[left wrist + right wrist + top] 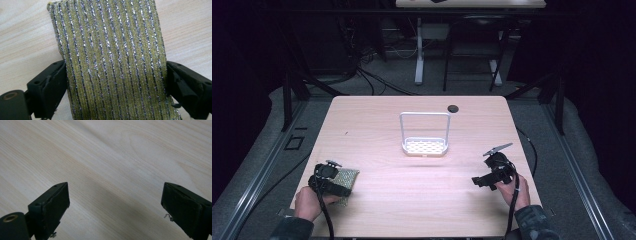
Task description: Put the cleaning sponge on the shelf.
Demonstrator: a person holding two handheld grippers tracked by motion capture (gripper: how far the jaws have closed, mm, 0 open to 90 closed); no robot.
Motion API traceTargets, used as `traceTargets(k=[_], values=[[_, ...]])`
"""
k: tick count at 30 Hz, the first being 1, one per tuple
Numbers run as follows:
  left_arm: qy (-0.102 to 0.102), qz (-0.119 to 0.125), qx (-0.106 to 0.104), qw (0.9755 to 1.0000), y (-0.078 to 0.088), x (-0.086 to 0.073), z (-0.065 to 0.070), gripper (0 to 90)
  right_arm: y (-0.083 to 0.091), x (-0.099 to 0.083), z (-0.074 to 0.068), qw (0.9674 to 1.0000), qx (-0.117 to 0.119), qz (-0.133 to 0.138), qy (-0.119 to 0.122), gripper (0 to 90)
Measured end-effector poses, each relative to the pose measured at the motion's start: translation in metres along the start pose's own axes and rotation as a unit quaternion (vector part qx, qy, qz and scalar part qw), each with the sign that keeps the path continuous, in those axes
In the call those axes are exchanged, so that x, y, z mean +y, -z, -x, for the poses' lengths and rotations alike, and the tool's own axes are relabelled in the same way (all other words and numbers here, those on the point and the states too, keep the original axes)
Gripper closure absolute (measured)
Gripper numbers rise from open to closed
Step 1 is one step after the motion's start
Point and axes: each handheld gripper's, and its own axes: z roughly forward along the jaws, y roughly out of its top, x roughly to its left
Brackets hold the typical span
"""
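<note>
- The sponge (pixel 110 62) lies at the tabletop's (pixel 422 200) near-left corner, pinched across its width by the left gripper (pixel 113 82)
- The right gripper (pixel 115 202) is spread, nothing between
- Soft sponge may be squeezed out sideways if lifted fast

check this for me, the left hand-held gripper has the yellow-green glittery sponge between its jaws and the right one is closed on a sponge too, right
Not quite. The left hand-held gripper does have the yellow-green glittery sponge between its jaws, but the right hand-held gripper is open over the bare wooden table, as the right gripper view shows.
</note>
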Motion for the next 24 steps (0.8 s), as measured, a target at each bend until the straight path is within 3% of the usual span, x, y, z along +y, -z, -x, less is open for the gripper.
traceTargets(k=[24], values=[[-0.029, 0.027, 0.002, 0.9992, 0.018, 0.003, 0.012, 10.9, 0.000, 0.000, 0.001, 1.0000, 0.000, -0.005, 0.000, 7.5]])
